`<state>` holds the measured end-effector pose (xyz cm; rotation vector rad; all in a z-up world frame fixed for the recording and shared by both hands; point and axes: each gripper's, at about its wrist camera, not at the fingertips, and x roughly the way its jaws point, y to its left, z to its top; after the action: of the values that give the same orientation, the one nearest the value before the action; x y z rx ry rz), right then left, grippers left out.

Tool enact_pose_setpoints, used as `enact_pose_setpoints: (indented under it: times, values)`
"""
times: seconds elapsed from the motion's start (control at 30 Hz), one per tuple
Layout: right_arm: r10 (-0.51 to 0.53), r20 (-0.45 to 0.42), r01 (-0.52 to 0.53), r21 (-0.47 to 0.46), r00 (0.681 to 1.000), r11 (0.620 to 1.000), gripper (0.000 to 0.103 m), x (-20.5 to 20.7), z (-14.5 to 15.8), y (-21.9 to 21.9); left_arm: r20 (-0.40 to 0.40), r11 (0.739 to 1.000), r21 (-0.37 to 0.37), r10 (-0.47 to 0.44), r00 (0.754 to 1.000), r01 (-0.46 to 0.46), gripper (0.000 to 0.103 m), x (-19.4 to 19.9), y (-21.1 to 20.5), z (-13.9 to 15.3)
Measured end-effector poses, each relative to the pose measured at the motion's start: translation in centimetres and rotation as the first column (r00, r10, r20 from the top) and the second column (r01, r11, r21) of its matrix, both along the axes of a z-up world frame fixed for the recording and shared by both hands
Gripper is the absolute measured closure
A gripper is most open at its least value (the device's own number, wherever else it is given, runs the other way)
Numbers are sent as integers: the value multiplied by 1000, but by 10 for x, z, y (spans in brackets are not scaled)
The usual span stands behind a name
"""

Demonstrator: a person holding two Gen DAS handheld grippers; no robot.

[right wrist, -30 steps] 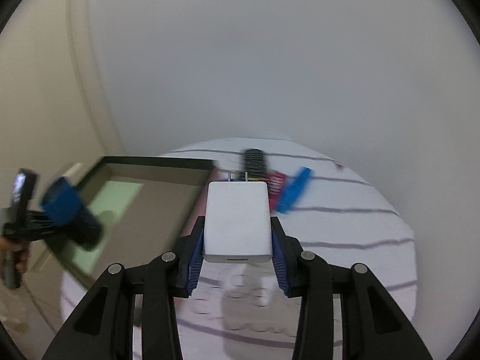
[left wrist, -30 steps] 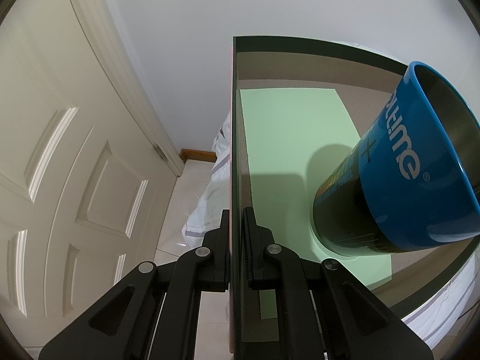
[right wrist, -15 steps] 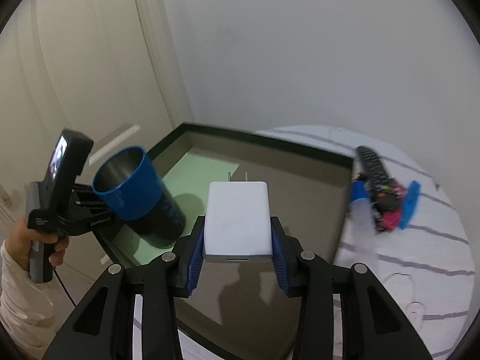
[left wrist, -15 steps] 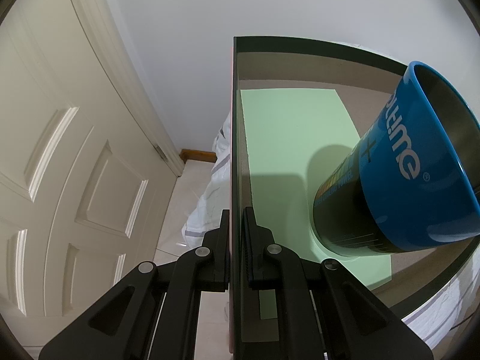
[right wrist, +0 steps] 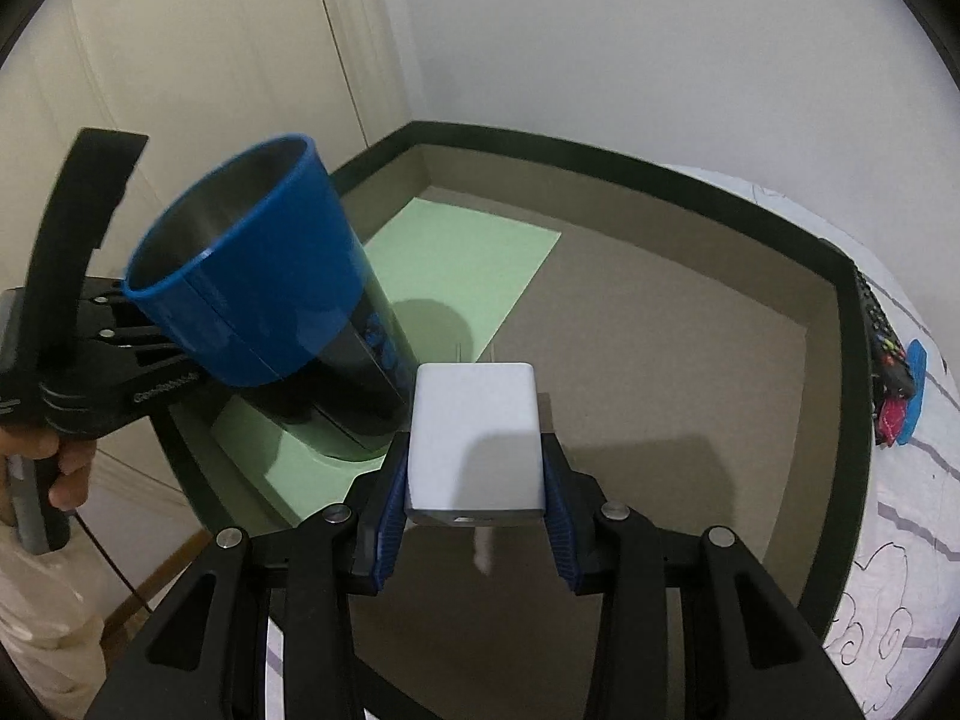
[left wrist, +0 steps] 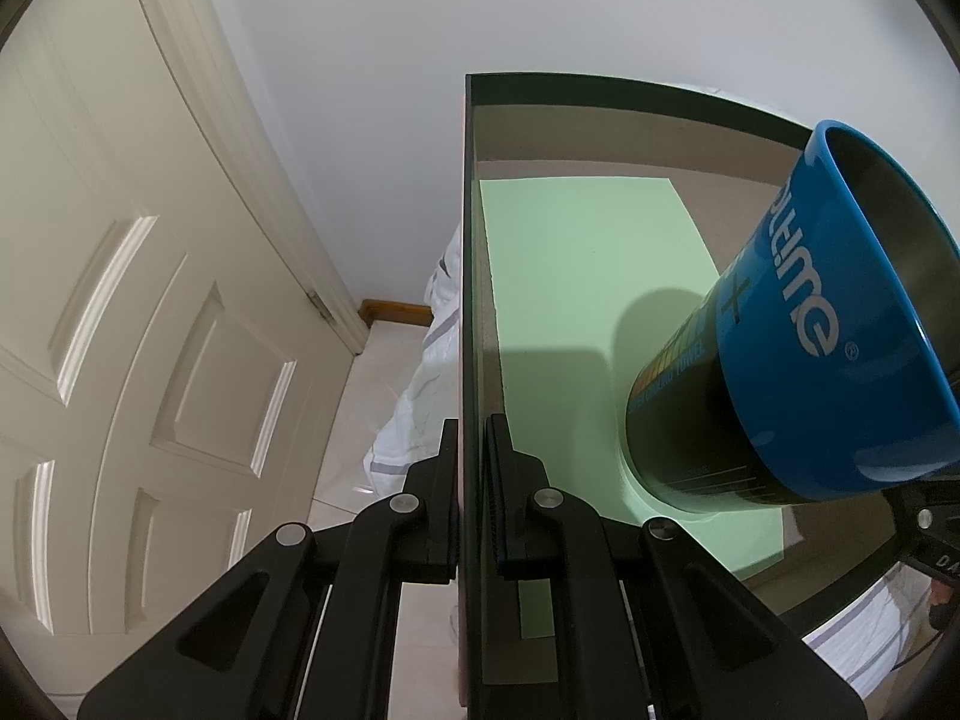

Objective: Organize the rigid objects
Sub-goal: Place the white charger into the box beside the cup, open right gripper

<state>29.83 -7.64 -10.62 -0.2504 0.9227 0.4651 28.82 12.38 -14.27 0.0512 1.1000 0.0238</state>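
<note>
- White walls and a cream panelled door [left wrist: 150, 300] stand behind a bed with a white quilted cover [right wrist: 900, 540] printed with grey lines.
- On the bed lies a shallow tray [right wrist: 840, 312] with a dark green rim, brown card walls and floor, and a pale green sheet [left wrist: 588, 276] on its base.
- A tall cup [left wrist: 798, 348] stands on the green sheet; its upper part is glossy blue plastic, its lower part black, its inside dull metal. White letters on the blue band read "…ltime" with a ® mark; smaller print below is too small to read.
- The left gripper [left wrist: 474, 438] has its black jaws clamped on the tray's thin left wall, one finger on each side.
- The right gripper [right wrist: 474, 480], with ribbed blue pads [right wrist: 387, 516], is closed on a smooth white charger [right wrist: 474, 438] with rounded corners, held above the tray floor beside the cup, its two metal prongs pointing away.
- A black remote [right wrist: 888, 354] with coloured buttons and a blue item [right wrist: 915, 384] lie on the cover just outside the tray's right rim.
</note>
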Motion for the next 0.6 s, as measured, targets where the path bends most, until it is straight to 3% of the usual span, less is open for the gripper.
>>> enact_pose_setpoints:
  times: [0.3, 0.6]
  values:
    - [12, 2, -12, 54, 1000, 998, 60, 5, -2, -7, 0, 1000, 1, 1, 1000, -1, 97, 0, 1, 0]
    - [-79, 70, 71, 105, 994, 992, 60, 7, 20, -46, -4, 1000, 9, 8, 1000, -8, 97, 2, -1, -1]
